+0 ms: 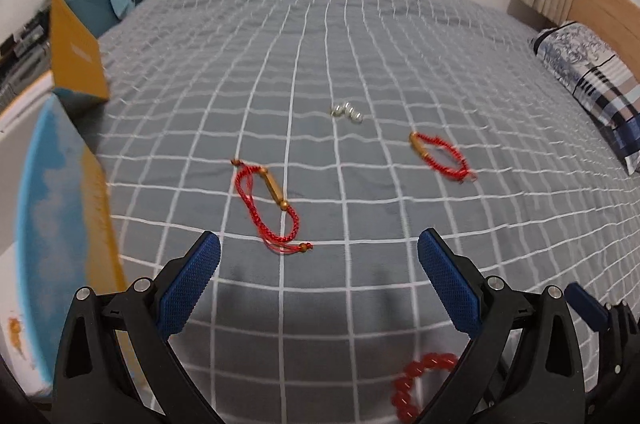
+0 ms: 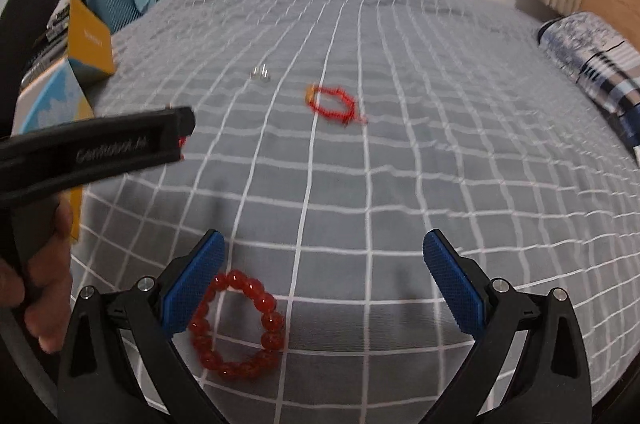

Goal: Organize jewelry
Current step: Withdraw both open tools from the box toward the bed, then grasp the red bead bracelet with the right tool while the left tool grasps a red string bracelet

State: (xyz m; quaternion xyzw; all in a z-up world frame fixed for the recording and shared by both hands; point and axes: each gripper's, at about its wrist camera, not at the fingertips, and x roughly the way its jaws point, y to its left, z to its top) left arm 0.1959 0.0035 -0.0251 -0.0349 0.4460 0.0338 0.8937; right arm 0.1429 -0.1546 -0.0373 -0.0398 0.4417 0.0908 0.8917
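While both grippers' fingers stand spread | red bead bracelet (image 2: 236, 324) beside right gripper (image 2: 320, 264)

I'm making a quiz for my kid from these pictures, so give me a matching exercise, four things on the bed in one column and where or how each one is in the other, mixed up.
Things:
1. red bead bracelet
2. silver beads
3. patterned pillow
4. orange and blue box

Places or states:
A. at the bed's left edge, standing open
B. at the bed's right edge, by the wooden headboard
C. nearest, beside the right tongs' left finger
D. small cluster mid-bed, beyond the two red cord bracelets

Pairs: 1-C, 2-D, 3-B, 4-A
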